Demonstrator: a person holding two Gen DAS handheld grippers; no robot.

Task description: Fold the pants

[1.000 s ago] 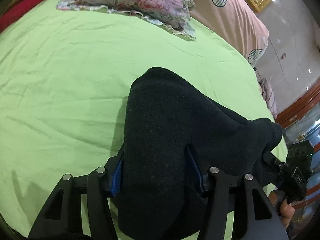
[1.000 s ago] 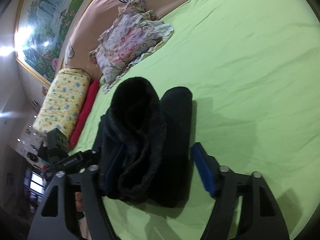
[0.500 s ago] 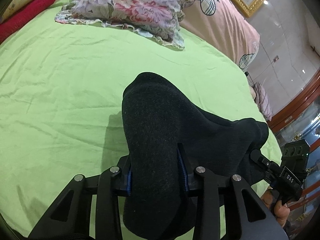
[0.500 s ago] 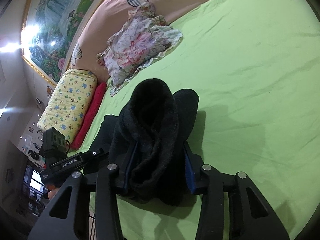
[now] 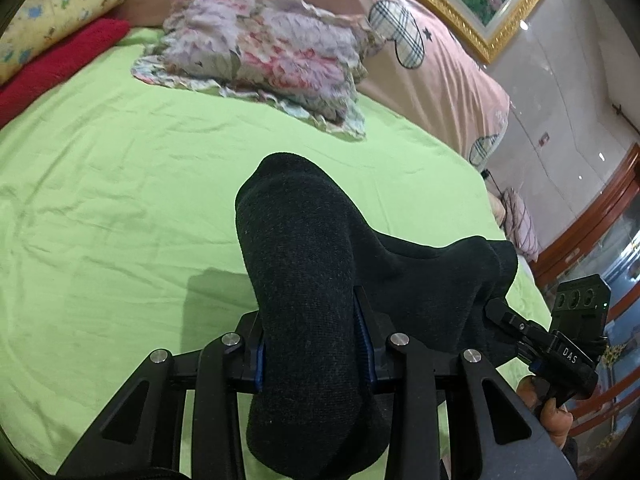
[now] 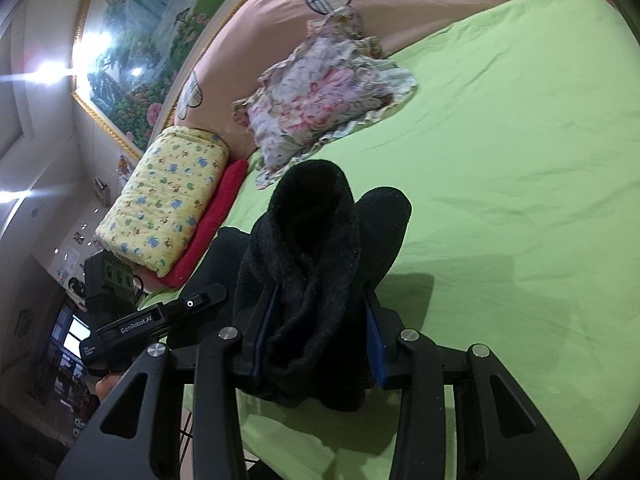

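Black pants (image 5: 304, 280), thick and fleecy, bunched into a folded wad and raised just above the green sheet (image 5: 120, 200), casting a shadow on it. Left claw (image 5: 312, 356) clamped on one end of the wad, blue pads pressed into the cloth on both sides; right claw (image 6: 318, 344) closed on the other end, where several rolled layers show between its pads. Held at both ends probably to keep the stacked layers from sliding apart while the bundle is carried or turned over for the next fold; judged from the thickness in the grip, folding well along, though not yet laid down flat. Sagging cloth below each claw suggests a soft, heavy fabric that will slump once released, so a level set-down looks wise. Beyond the pants, toward the head of the bed, a floral pillow (image 5: 264, 52) with a frilled edge lying on the sheet, well apart from the pants. Left of that pillow in the left wrist view, a red blanket (image 5: 60, 64) and a yellow printed bolster (image 5: 60, 4) along the edge. Behind the pillow, a pink headboard cover (image 5: 432, 64) with plaid heart patches, and above it a gold-framed landscape painting (image 6: 132, 52) on the wall. Sheet lightly creased, otherwise smooth. Bright ceiling lights glaring beside the painting in the right wrist view.
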